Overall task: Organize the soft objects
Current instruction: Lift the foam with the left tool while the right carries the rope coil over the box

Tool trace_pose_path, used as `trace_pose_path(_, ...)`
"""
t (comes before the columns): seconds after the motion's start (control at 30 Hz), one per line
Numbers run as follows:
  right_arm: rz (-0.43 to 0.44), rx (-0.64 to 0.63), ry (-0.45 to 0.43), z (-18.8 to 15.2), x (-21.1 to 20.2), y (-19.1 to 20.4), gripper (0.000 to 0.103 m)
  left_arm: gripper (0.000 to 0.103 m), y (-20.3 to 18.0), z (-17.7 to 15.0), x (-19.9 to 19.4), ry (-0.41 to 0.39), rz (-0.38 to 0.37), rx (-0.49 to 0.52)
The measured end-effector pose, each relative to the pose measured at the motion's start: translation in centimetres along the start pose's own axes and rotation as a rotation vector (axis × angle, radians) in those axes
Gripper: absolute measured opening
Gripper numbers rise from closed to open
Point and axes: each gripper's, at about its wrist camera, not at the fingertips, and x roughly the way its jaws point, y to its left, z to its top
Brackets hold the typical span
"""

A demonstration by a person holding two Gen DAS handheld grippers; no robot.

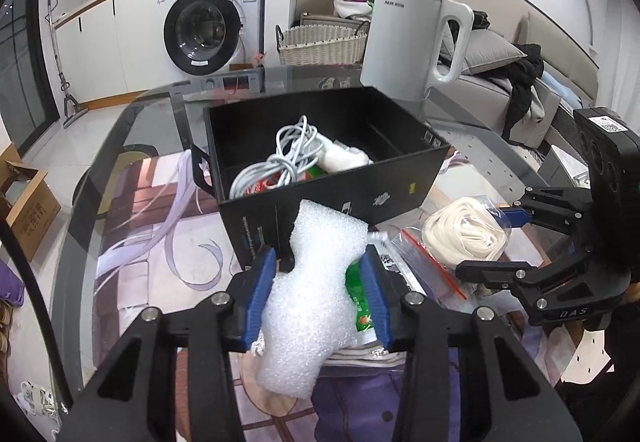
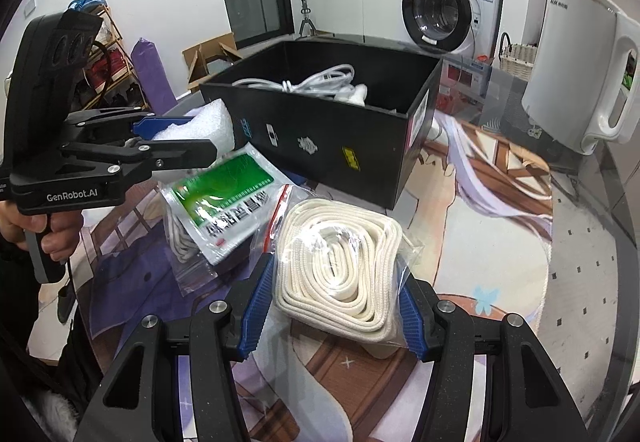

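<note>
We have the left gripper point(image 1: 320, 298) clamped on a white foam sheet point(image 1: 308, 306) at six o'clock of the open black box point(image 1: 384, 186), right gripper point(image 2: 332, 306) pinching the bagged cream rope coil point(image 2: 340, 262), so next lift foam over the rim, above a glass-topped printed table point(image 2: 500, 242), washing machine point(image 1: 208, 30) at eleven.

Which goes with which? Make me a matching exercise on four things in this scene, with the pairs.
1 foam piece
2 grey cable
3 bagged rope coil
4 kettle

A inside the black box
B between the right gripper pads
C standing behind the box
D pinched in the left gripper

Pairs: 1-D, 2-A, 3-B, 4-C
</note>
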Motion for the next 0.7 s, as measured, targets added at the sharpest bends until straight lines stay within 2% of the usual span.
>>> trace_pose_path(0.7,-0.031,0.009,-0.118,2.6,-4.8,-0.2,0.057,0.035,0.2,2.7,-3.3,-0.123,0.017,-0.030)
